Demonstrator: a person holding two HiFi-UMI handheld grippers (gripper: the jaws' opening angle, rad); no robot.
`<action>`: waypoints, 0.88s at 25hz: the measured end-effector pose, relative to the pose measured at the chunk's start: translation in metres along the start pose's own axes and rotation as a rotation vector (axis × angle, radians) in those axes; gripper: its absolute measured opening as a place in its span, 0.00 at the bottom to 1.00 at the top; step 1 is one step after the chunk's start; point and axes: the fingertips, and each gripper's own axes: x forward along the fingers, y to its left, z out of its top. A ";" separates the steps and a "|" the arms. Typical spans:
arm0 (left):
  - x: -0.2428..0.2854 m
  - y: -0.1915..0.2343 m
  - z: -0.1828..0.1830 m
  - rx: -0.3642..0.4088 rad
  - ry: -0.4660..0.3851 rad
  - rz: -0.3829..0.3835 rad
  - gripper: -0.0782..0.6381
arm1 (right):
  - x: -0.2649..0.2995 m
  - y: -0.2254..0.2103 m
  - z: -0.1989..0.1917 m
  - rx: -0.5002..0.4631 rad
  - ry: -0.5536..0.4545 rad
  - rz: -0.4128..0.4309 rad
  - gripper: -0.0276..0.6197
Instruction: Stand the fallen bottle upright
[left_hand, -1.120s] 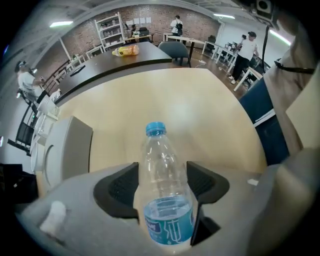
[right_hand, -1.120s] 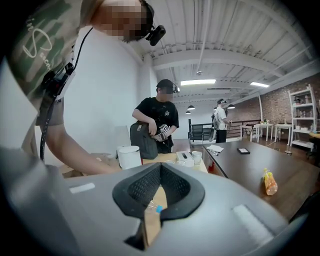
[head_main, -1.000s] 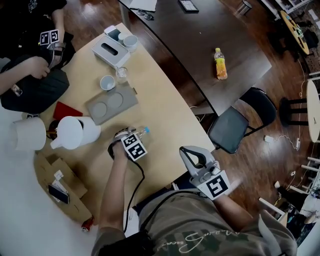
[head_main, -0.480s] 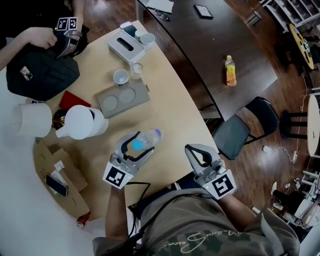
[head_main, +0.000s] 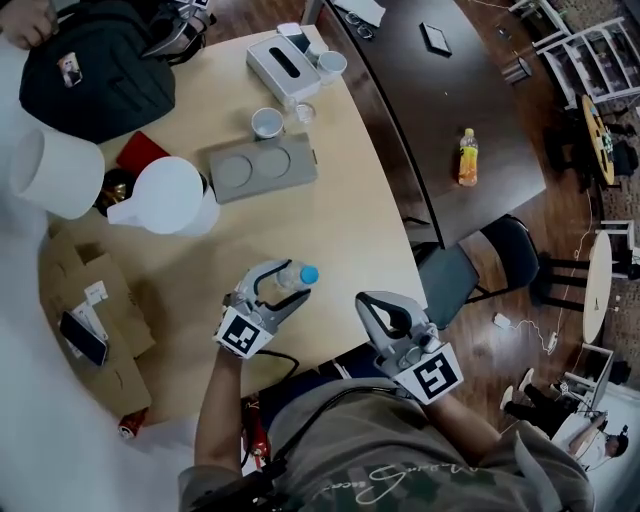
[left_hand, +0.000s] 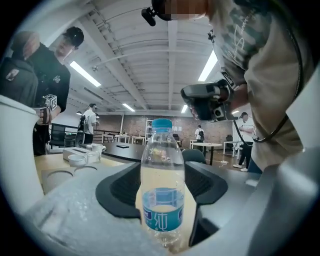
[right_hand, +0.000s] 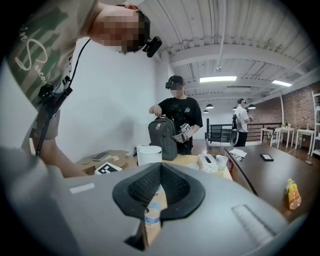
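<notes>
Closing left tongs clasp bottle — label hidden from head view.

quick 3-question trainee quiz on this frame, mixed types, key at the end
1. Which tongs hold the clear plastic bottle with a blue cap? A) left tongs B) right tongs C) neither
2. True or false: that bottle lies on its side.
3. What colour is the small plastic drink bottle on the dark brown wooden table?

Key:
1. A. The bottle is between its jaws, which have just been closing further.
2. False. It is upright in the left gripper view.
3. Orange.
</notes>
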 end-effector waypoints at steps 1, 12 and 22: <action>-0.004 -0.002 -0.005 -0.006 0.006 0.000 0.50 | 0.001 0.003 0.001 -0.002 -0.002 0.005 0.05; -0.023 -0.007 -0.005 0.005 -0.010 0.024 0.52 | -0.002 0.021 -0.005 -0.005 0.016 0.014 0.05; -0.056 -0.004 0.004 -0.001 -0.040 0.059 0.53 | -0.006 0.035 -0.006 0.008 0.012 0.012 0.05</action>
